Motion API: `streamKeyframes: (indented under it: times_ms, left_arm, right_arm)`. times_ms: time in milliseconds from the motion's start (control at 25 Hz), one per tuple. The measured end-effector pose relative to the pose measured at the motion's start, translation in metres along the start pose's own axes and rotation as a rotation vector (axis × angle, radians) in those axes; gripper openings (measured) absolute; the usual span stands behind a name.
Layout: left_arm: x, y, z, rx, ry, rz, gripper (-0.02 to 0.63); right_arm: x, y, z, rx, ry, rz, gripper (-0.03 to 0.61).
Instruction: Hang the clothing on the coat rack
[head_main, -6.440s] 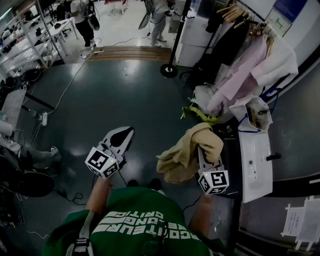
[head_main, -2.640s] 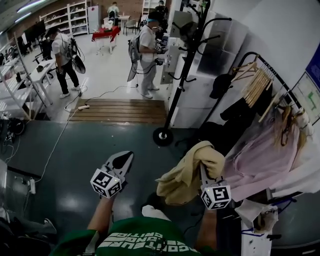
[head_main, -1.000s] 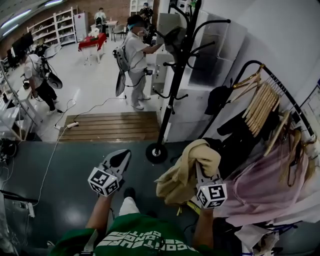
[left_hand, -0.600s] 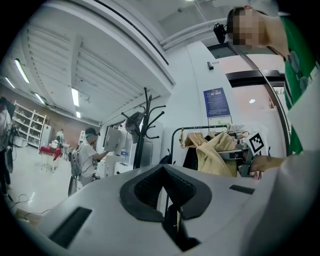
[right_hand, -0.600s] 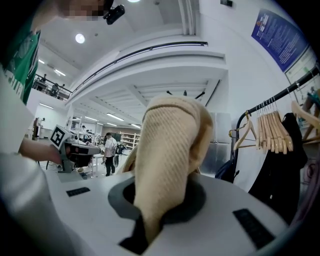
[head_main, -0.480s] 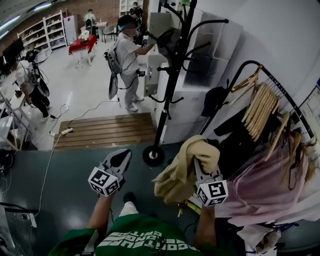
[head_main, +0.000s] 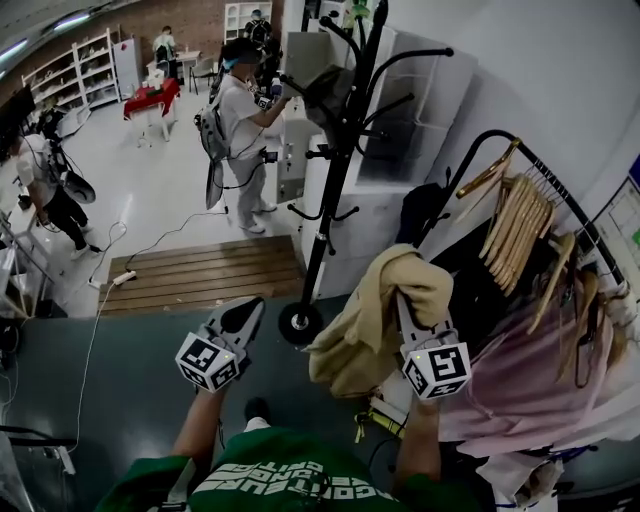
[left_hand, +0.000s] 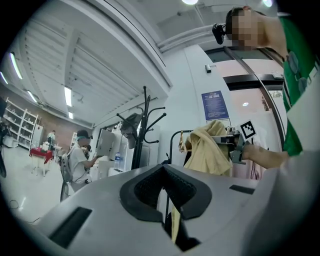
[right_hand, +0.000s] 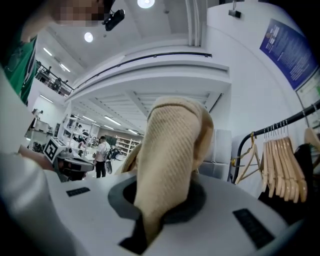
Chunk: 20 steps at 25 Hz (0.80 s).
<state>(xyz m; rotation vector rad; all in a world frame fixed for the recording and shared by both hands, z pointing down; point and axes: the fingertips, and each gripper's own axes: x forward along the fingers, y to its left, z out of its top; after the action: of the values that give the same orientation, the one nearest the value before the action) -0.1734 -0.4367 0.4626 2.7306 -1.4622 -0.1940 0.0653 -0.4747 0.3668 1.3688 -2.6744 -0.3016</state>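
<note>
Right gripper (head_main: 406, 312) pinches a fold of the tan garment (head_main: 360, 335). I see the cloth hanging bunched in the air, near the black coat rack (head_main: 335, 170) and to its right, on none of its hooks. Left gripper (head_main: 250, 310): jaws pressed together, nothing between them. Wooden hangers (head_main: 520, 215) on a rail far right.

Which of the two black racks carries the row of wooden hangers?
The black metal garment rail at the right: light wooden hangers hang along its bar. The tall black pole coat stand left of it has curved hooks and no hangers.
</note>
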Motion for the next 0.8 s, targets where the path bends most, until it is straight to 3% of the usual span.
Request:
streamKeyframes:
  times_ms: [800]
  left_arm:
    - [0.048,0.057,0.028,-0.001,-0.001,-0.116,-0.006]
  right_arm:
    - [0.081,-0.032,0.087,-0.077,-0.053,-0.081,0.041]
